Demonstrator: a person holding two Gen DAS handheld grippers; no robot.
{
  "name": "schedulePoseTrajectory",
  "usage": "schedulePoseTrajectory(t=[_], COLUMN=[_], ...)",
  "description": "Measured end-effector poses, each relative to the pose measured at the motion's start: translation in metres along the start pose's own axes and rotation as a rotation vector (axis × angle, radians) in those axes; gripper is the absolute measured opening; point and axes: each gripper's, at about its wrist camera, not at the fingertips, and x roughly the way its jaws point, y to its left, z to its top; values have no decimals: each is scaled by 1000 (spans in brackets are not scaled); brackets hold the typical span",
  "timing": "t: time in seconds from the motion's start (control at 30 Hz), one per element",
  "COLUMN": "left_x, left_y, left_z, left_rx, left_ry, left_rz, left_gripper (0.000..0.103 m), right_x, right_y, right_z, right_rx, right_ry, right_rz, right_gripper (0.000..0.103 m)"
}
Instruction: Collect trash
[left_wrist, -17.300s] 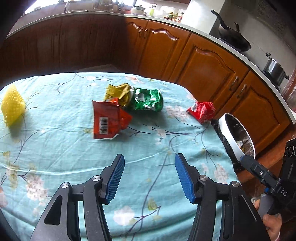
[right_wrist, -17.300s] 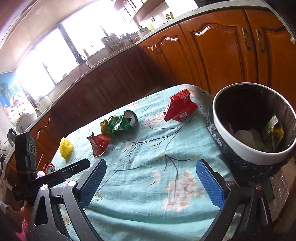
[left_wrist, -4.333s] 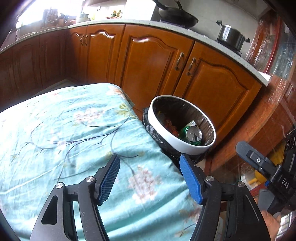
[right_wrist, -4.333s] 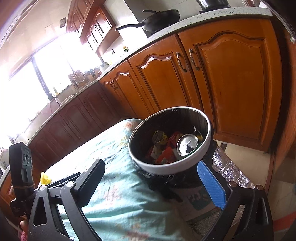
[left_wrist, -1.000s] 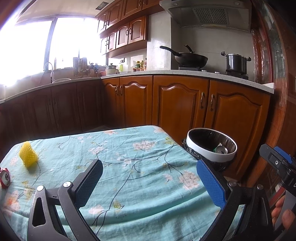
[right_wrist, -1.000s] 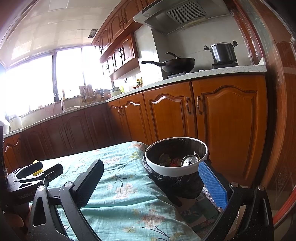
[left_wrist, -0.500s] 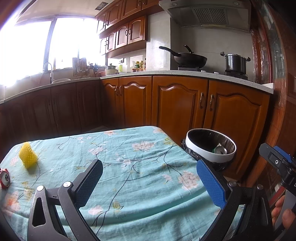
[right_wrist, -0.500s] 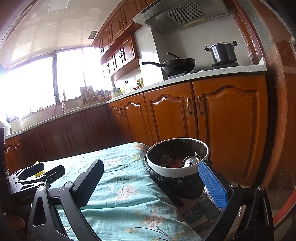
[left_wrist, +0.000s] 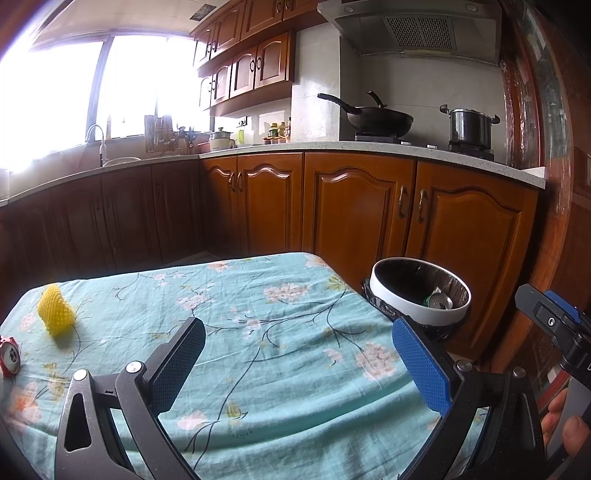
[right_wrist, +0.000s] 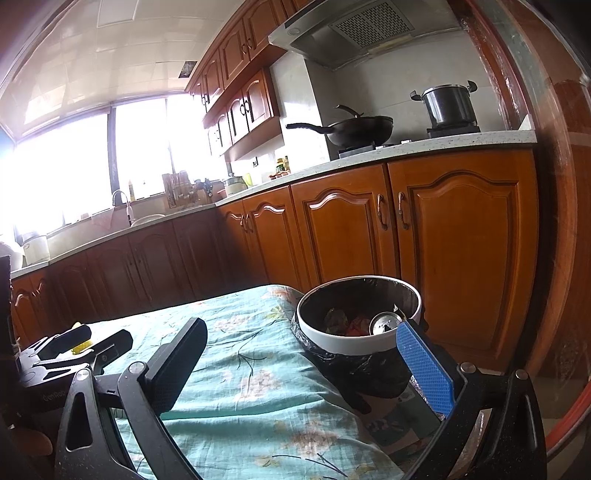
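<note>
At the left edge of the left wrist view a red can (left_wrist: 9, 355) is cut off. In the right wrist view the left claw (right_wrist: 79, 345) hides most of the yellow foam net (right_wrist: 78, 347). The trash bin (right_wrist: 354, 341) hides its contents' lower parts; the window glare washes out the upper left.

I see a home kitchen: wood cabinets (left_wrist: 354, 206) mid-frame, wok (left_wrist: 376, 119) and pot (left_wrist: 470, 127) on the stove upper right, sink tap (left_wrist: 96, 136) by the window at left.
</note>
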Motion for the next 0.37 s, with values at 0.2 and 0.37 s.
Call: schedulePoseTrajectory(t=[0.2, 0.37], left_x=[-1, 3], left_y=[1, 11], left_z=[1, 0], left_rx=[-4, -32], left_ry=[2, 25], left_rz=[-5, -10], left_gripper=[102, 102], right_x=[2, 6], right_y=[1, 5], right_z=[1, 1], right_rx=[7, 8], right_ry=[4, 17], right_rz=[7, 20], right_gripper=[103, 103])
